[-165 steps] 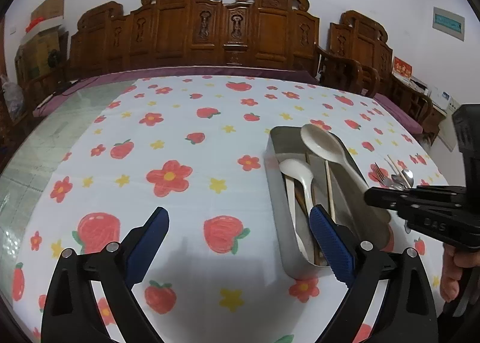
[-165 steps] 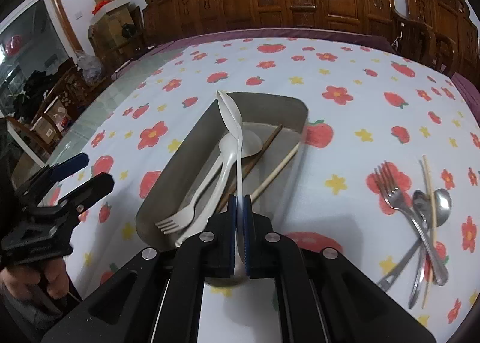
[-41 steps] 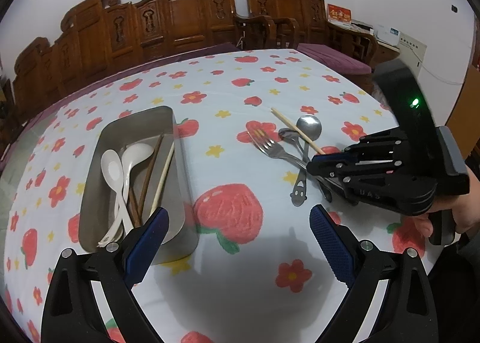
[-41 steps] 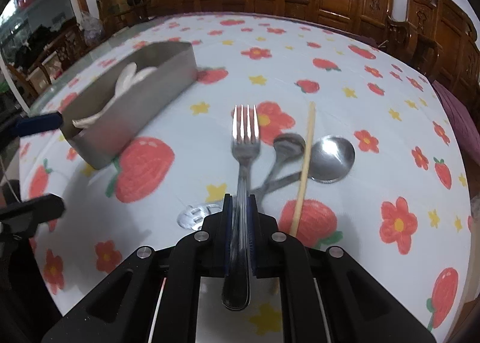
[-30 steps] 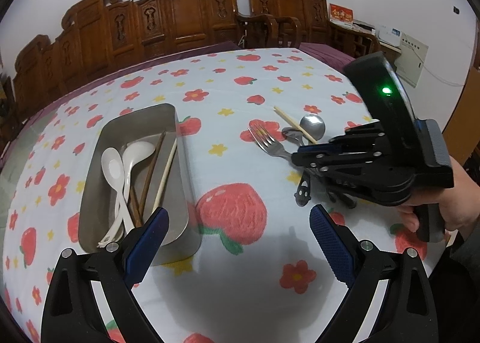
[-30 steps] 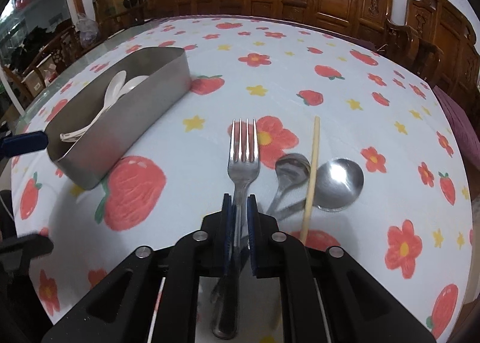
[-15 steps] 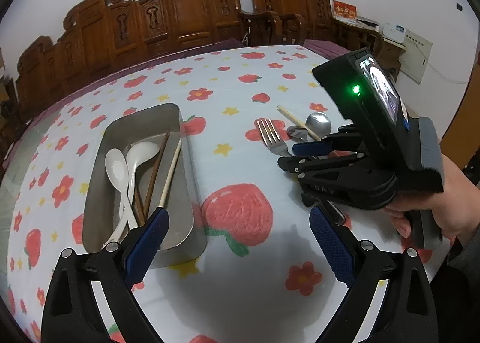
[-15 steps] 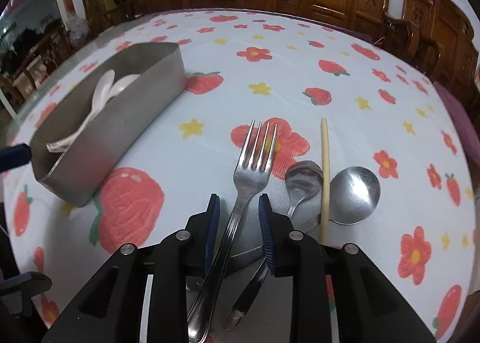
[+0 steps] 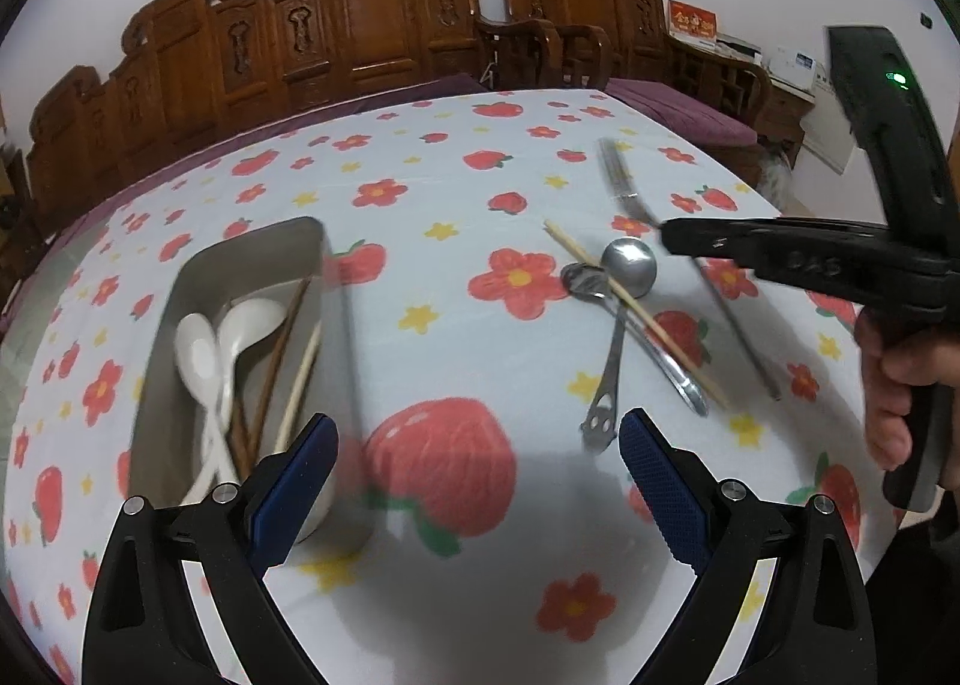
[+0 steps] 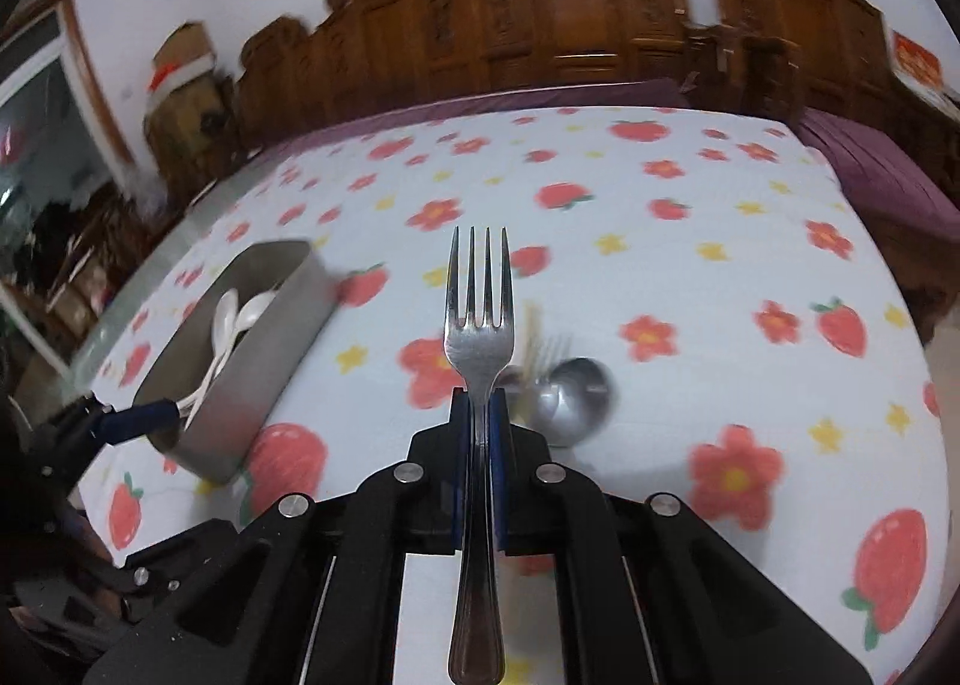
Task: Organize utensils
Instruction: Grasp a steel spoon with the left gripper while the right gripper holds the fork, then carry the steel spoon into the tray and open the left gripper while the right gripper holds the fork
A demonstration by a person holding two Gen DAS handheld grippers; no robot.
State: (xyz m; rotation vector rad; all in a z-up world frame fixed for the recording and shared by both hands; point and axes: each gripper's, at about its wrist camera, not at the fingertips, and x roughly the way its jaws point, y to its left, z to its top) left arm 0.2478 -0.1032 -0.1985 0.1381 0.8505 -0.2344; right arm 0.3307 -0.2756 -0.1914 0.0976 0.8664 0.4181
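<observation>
- Risk, slip: the fork is pinched only across its thin neck by the right gripper, with the handle hanging free below the pads. In the inspector's judgement, a quick swing toward the tray could let it pivot or slide out.
- Risk, collision: the metal tray already holds two white spoons and chopsticks. A fork dropped in crosswise could bridge the walls or knock these about.
- Risk, snag: a loose chopstick lies across the small spoon and the large spoon on the tablecloth. A careless later pick could drag all three.
- Right jaws: they have just been closing and are now clenched on the fork, tines pointing to 12 o'clock in the right wrist view. In the left wrist view the fork is off the cloth, at about 2 o'clock.
- Left gripper: jaws released and wide, nothing between the blue pads. It hovers near the tray, whose near end sits at about 8 o'clock; contact with the tray cannot be told.
- Remaining utensils lie at about 2 o'clock in the left wrist view, well apart from the tray.
</observation>
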